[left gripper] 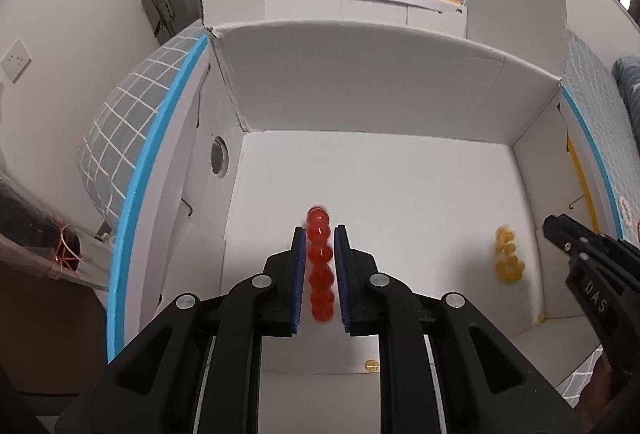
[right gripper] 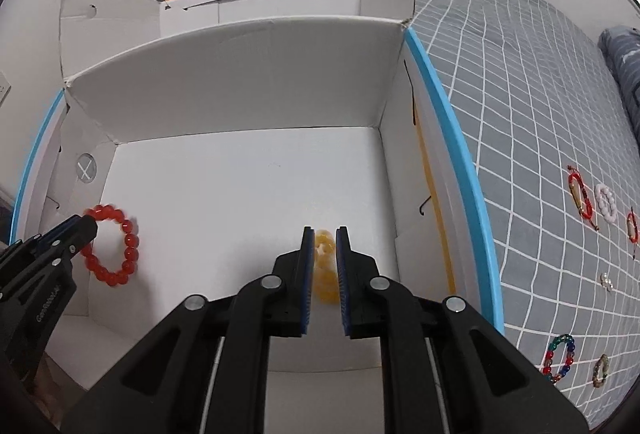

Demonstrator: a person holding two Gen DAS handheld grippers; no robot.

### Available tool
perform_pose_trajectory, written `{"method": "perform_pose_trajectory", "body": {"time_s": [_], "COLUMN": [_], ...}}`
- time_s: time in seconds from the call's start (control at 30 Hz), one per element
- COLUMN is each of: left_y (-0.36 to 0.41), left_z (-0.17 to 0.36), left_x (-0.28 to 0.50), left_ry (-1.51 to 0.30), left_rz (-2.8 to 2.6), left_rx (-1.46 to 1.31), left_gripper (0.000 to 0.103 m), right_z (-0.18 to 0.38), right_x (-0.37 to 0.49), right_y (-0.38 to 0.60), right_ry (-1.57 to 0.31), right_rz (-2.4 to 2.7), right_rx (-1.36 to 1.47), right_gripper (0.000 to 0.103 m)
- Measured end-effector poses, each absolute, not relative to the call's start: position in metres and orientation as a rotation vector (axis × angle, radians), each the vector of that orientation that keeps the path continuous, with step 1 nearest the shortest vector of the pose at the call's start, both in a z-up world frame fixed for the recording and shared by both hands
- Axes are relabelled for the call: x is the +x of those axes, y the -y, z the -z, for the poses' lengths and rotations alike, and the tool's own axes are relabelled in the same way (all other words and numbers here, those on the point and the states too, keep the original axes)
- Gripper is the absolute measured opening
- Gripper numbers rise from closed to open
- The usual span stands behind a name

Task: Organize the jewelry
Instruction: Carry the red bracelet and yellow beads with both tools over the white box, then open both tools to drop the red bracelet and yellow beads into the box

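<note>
A red bead bracelet (left gripper: 320, 266) hangs edge-on between the fingers of my left gripper (left gripper: 320, 234), over the floor of a white open cardboard box (left gripper: 380, 94). In the right wrist view the same red bracelet (right gripper: 116, 246) hangs from the left gripper's tip (right gripper: 86, 228). A yellow bead bracelet (right gripper: 325, 266) sits between the fingers of my right gripper (right gripper: 324, 236), also over the box floor. The left wrist view shows the yellow bracelet (left gripper: 507, 254) blurred, just left of the right gripper (left gripper: 554, 230).
The box (right gripper: 240, 74) has tall flaps and a blue-edged rim, and sits on a grey grid-patterned bed (right gripper: 520, 114). Several more bracelets lie on the bed to the right, including red (right gripper: 580, 194), white (right gripper: 606, 202) and multicoloured (right gripper: 560, 356) ones. A small yellow bead (left gripper: 371, 365) lies on the box's near edge. Suitcases stand behind.
</note>
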State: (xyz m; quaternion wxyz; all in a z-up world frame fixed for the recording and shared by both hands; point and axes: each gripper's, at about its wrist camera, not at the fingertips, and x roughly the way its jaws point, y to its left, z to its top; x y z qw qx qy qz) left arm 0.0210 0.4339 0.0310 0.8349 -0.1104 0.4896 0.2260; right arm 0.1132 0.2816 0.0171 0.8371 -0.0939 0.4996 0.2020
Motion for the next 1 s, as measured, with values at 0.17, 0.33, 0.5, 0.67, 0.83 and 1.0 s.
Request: {"method": "perform_pose_trajectory", "body": {"time_s": [0.17, 0.33, 0.5, 0.67, 0.83, 1.0], "left_y": [-0.433, -0.432, -0.429, -0.424, -0.419, -0.400], "left_z": [-0.043, -0.055, -0.061, -0.066, -0.073, -0.078], "left_x": [0.015, 0.008, 0.001, -0.003, -0.005, -0.004], "left_ry": [-0.997, -0.954, -0.921, -0.897, -0.878, -0.865], "left_rz": [-0.489, -0.505, -0.534, -0.531, -0.539, -0.523], "left_rx": [-0.238, -0.226, -0.206, -0.199, -0.195, -0.168], "left_gripper": [0.051, 0.084, 0.095, 0.097, 0.097, 0.097], "right_z": [-0.027, -0.039, -0.047, -0.056, -0.070, -0.084], "right_x": [0.105, 0.100, 0.094, 0.089, 0.085, 0.084], "right_y": [-0.281, -0.278, -0.275, -0.267, -0.252, -0.224], "right_ry": [-1.014, -0.975, -0.934, -0.906, -0.871, -0.840], "right_rz": [-0.429, -0.428, -0.438, -0.450, -0.435, -0.396], "right_rx": [-0.201, -0.208, -0.213, -0.195, -0.185, -0.181], "right_gripper": [0.055, 0.075, 0.085, 0.094, 0.095, 0.095]}}
